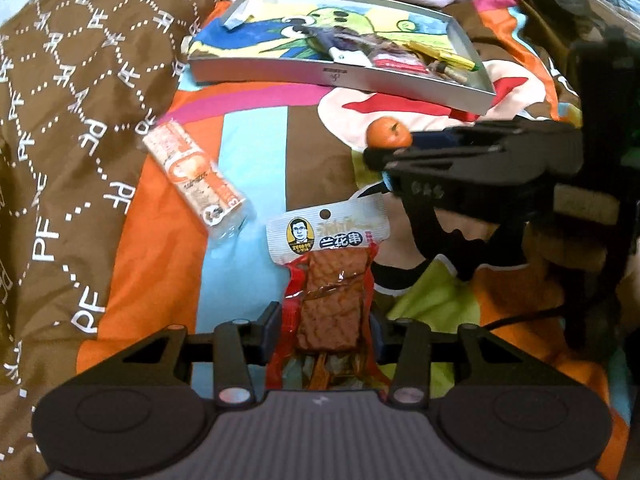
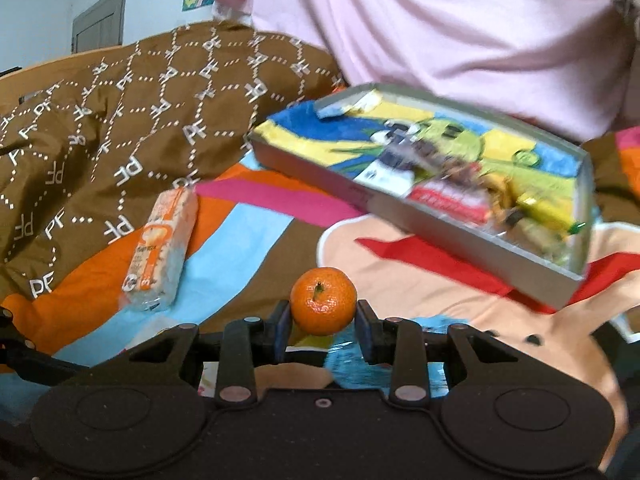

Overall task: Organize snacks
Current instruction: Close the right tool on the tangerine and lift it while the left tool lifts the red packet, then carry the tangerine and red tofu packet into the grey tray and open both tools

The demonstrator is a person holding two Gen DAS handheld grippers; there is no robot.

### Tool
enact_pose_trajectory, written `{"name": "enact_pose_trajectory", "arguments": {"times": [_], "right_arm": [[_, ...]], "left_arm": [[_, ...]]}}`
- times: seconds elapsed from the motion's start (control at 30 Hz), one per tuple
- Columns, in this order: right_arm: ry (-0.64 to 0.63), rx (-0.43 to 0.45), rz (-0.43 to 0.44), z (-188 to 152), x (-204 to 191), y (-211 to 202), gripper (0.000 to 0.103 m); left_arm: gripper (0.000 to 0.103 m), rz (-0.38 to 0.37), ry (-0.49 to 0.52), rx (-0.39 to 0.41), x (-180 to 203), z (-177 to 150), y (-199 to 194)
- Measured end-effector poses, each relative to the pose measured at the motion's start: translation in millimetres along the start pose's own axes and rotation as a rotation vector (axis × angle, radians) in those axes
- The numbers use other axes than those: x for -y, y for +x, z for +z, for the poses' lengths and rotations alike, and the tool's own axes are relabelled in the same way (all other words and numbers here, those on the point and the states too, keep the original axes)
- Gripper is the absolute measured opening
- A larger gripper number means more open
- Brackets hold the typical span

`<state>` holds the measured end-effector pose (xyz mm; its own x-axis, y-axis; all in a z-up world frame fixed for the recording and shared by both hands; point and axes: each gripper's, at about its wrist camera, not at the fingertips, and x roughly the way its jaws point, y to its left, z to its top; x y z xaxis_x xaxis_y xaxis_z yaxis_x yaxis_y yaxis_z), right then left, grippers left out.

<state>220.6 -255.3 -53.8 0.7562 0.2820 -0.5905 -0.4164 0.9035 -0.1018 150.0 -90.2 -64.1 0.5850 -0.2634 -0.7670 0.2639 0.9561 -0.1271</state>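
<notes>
The right claw (image 2: pixel 322 330) pinches a tangerine (image 2: pixel 323 300); the left claw (image 1: pixel 324 330) pinches a tofu packet (image 1: pixel 328 280), long axis pointing toward the tray (image 1: pixel 340 76). The tray lies beyond both, nearer the right claw.

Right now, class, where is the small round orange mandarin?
The small round orange mandarin sits clamped in the right gripper, above the colourful bedspread, nearer than the grey cardboard tray.
</notes>
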Motion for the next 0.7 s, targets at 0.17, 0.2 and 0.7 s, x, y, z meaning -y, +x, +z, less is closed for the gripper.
{"name": "enact_pose_trajectory", "arguments": {"times": [0.17, 0.2, 0.7], "right_arm": [[0.032, 0.043, -0.030, 7, 11, -17, 0.036], [0.036, 0.052, -0.033, 8, 12, -19, 0.036], [0.068, 0.118, -0.062, 19, 21, -26, 0.036]], "left_arm": [[0.047, 0.024, 0.026, 0.033, 5, -3, -3], [0.047, 0.027, 0.028, 0.040, 5, -3, -3], [0.046, 0.085, 0.038, 0.137, 9, 18, 7]]}}
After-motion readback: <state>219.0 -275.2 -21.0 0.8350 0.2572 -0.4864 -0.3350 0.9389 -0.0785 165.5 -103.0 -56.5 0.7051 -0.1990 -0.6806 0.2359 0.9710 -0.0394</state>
